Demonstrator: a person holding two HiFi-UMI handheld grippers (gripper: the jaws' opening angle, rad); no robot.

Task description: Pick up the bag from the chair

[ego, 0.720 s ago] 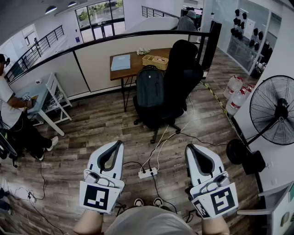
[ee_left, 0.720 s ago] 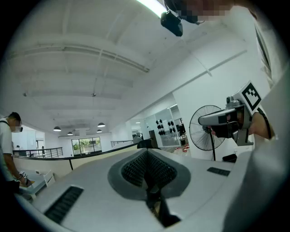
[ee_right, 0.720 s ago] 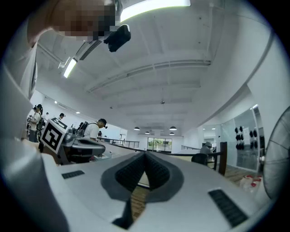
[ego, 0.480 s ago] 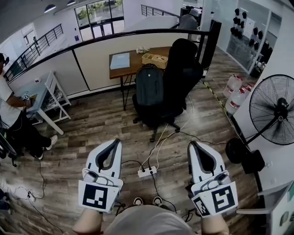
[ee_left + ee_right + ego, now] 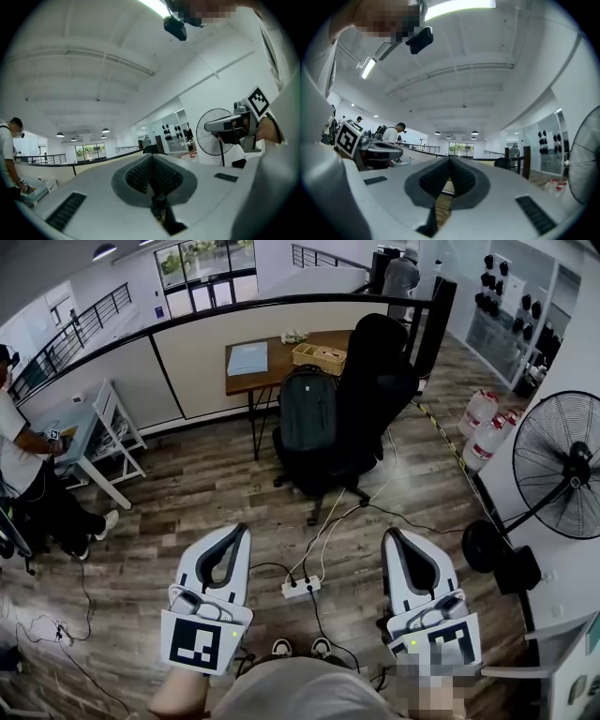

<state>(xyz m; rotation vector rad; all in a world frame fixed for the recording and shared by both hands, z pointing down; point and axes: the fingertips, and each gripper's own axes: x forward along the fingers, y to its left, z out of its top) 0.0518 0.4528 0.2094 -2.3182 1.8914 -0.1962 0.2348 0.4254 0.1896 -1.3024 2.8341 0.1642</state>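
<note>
Backpack (image 5: 307,418) stands upright on the seat of a black office chair (image 5: 375,371), leaning on the chair back, upper centre of the head view and well apart from both grippers. Left gripper (image 5: 240,532) sits low left of centre and right gripper (image 5: 390,536) low right of centre, both over bare wood floor with a power strip (image 5: 301,591) between them. Each gripper's own view shows its jaws clenched together with nothing between them. Judgement: the bag is soft dark fabric that keeps its shape, so probably partly filled; weight unknown, and it will likely sag and swing once lifted. Best hold is probably the carry loop at its top edge, though that loop is too small to resolve here; a shoulder strap is the fallback. Smooth panels are a poor pinch. Chair may swivel if pulled sideways; lift straight up.
</note>
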